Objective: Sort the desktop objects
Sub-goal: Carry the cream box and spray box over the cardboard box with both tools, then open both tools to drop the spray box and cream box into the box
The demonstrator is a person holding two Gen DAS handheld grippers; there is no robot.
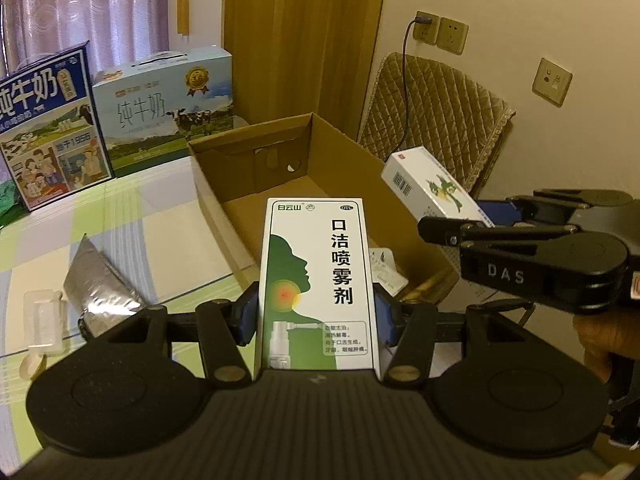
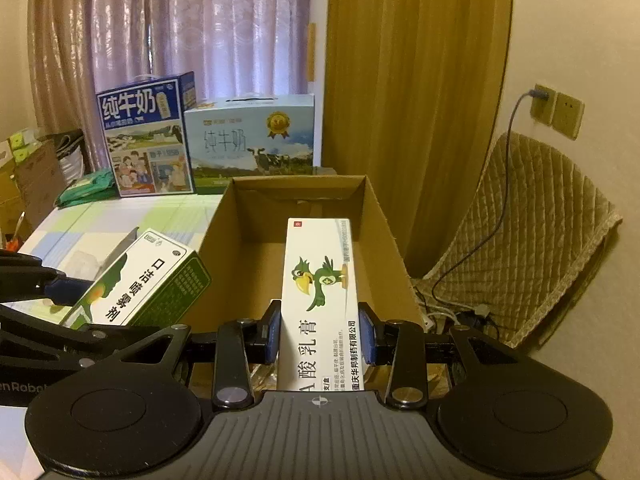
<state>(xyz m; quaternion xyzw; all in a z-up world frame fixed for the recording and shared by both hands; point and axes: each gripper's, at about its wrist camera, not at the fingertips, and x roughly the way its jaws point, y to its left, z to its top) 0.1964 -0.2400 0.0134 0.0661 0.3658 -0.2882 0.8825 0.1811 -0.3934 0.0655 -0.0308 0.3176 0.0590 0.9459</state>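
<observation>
Left gripper (image 1: 316, 312) clamps one green-and-white spray box (image 1: 318, 280), held at the near edge of one open cardboard box (image 1: 340, 152). Right gripper (image 2: 322, 332) clamps one white ointment box (image 2: 320, 300) above that carton's interior. Two milk cartons (image 2: 208, 140) stand at 11 o'clock. One foil pack (image 1: 100, 284) lies on the table (image 1: 160, 216) at 9 o'clock.

Black grippers (image 1: 316, 312), blue-padded jaws, white "DAS" lettering (image 1: 505, 273)

Dim, warm indoor light, soft shadows, slight grain, strong fisheye bending with dark corners, glare on foil packet (image 1: 102, 284).
</observation>
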